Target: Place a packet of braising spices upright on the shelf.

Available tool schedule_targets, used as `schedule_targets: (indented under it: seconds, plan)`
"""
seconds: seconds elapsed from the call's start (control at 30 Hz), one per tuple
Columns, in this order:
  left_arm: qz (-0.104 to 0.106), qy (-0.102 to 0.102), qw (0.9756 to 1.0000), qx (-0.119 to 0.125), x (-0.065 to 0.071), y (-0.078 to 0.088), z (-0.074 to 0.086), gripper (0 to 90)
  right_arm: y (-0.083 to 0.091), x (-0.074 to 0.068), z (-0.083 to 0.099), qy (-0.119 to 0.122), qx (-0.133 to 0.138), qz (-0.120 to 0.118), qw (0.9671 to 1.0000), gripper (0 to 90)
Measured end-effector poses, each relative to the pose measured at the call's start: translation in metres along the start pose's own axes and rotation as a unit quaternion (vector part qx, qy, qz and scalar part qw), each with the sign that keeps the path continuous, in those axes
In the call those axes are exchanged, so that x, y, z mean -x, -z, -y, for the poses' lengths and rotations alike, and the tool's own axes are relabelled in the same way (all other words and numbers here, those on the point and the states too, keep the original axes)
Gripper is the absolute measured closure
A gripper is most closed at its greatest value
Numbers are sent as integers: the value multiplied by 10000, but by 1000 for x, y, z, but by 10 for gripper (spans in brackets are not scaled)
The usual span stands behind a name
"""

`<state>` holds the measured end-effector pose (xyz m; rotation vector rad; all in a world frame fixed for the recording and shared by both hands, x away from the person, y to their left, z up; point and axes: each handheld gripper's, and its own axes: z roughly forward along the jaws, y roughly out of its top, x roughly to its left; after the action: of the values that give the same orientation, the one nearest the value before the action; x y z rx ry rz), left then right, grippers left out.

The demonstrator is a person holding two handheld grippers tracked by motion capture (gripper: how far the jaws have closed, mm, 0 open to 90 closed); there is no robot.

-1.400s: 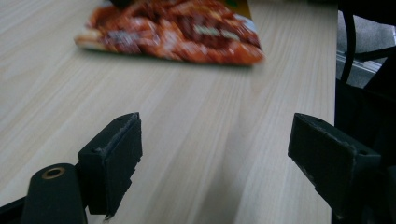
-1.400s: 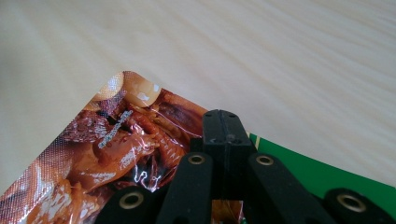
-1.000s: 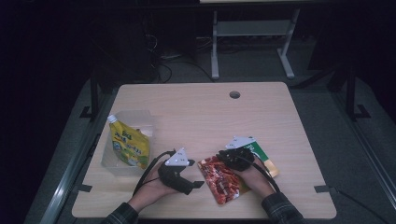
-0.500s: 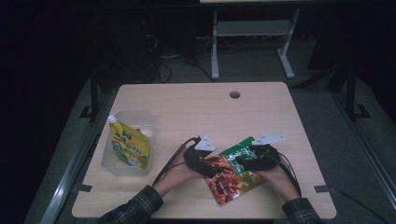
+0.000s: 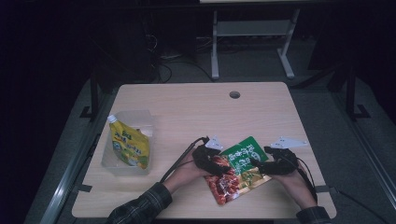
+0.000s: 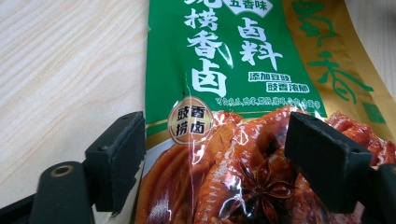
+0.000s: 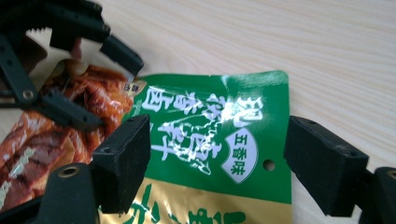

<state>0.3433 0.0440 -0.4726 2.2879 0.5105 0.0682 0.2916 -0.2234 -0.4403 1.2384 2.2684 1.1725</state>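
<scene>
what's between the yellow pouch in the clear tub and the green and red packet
In the high view, bare tabletop separates the yellow pouch from the green and red packet, apart from the left gripper and its cable.

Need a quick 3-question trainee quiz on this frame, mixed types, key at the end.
1. True or false: the green and red sachet lies flat on the table, with both tools open beside it.
2. Where is the yellow pouch? A) in the clear tray at the table's left B) between the left tool's pads C) on the floor
3. Fill in: in the high view the left tool is over the sachet's ___ end, and the right tool is at its gold edge.

Key: 1 true; 2 A; 3 red
</scene>
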Motion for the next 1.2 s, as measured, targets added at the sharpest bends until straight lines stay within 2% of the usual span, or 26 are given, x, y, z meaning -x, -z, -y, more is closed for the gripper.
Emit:
schedule_targets:
  seconds: [0.03,0.07,0.1,0.13,0.17,0.27,0.3,0.37,0.53,0.63,0.8,0.87,0.97,1.2]
  plan:
    - [9,-50,10000,-44,1,1,-1,244,0,1,0,-26,37,-11,10000,229]
    - [-5,-71,10000,-64,3,1,-2,309,1,1,-1,-20,39,-11,10000,229]
    - [-13,-174,9997,-150,4,2,-3,371,1,1,-1,-1,61,4,10000,229]
    - [-22,-154,9998,-125,5,2,-3,431,1,0,-1,28,40,17,10000,228]
    - [-29,-261,9995,-186,6,3,-3,485,1,0,-1,27,48,11,10000,228]
    - [-60,-320,9993,-167,11,2,-4,722,2,-1,-3,51,71,27,10000,223]
    - [-87,-342,9993,-157,11,2,-4,778,3,-1,-4,32,84,27,10000,222]
    - [-145,-421,9988,-188,11,2,-4,835,5,-1,-5,51,133,47,9999,220]
    - [-219,-446,9987,-69,14,4,-3,891,12,-1,-8,38,263,96,9996,209]
    - [-93,-247,9996,55,10,5,-2,896,17,0,-9,19,341,127,9993,207]
    - [-37,-135,9998,123,5,13,-1,898,23,1,-9,0,450,127,9989,200]
    - [-31,-89,9998,162,2,19,-1,899,26,1,-10,-154,537,16,9984,200]
    - [-92,-4,9995,302,-1,30,-1,899,30,0,-11,-224,622,-89,9978,191]
    - [-226,93,9979,604,-9,59,-1,900,30,-3,-10,-168,591,-190,9979,159]
